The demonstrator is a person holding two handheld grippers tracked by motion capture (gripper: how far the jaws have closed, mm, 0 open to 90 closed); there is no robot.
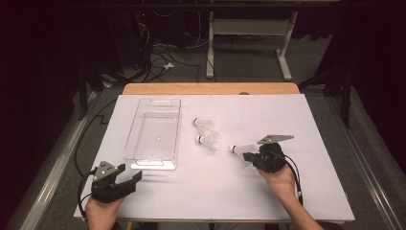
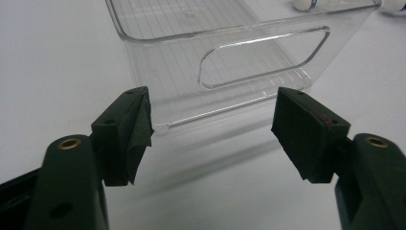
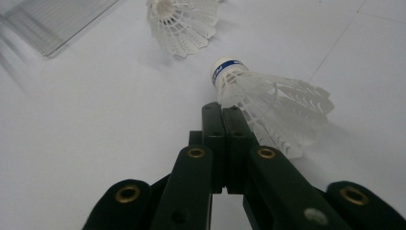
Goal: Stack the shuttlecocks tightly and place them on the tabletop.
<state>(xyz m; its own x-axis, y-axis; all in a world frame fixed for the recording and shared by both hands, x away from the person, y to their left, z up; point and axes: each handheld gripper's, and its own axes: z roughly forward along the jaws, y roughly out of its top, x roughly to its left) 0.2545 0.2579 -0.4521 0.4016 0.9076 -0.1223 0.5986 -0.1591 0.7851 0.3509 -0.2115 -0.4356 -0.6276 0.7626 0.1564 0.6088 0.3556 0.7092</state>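
Note:
A white shuttlecock [image 1: 242,148] with a blue-banded cork lies right of the table's middle. My right gripper [image 1: 249,155] is shut at its skirt. In the right gripper view the jaws are pressed together [image 3: 222,108], and they appear to pinch the edge of this shuttlecock's [image 3: 268,103] skirt. Two more shuttlecocks [image 1: 206,125] [image 1: 210,140] lie near the table's middle; one of them [image 3: 184,21] is ahead of the right jaws. A clear plastic bin [image 1: 139,120] stands empty at the left. My left gripper [image 1: 130,171] rests open just short of the bin's near end [image 2: 230,62], jaws wide [image 2: 213,127] with nothing between them.
A white sheet [image 1: 311,191] covers the table, and a wooden edge [image 1: 210,88] runs along its far side. Beyond it are cables and a metal stand [image 1: 249,28] on the floor. The bin's corner [image 3: 52,24] lies far left of the right jaws.

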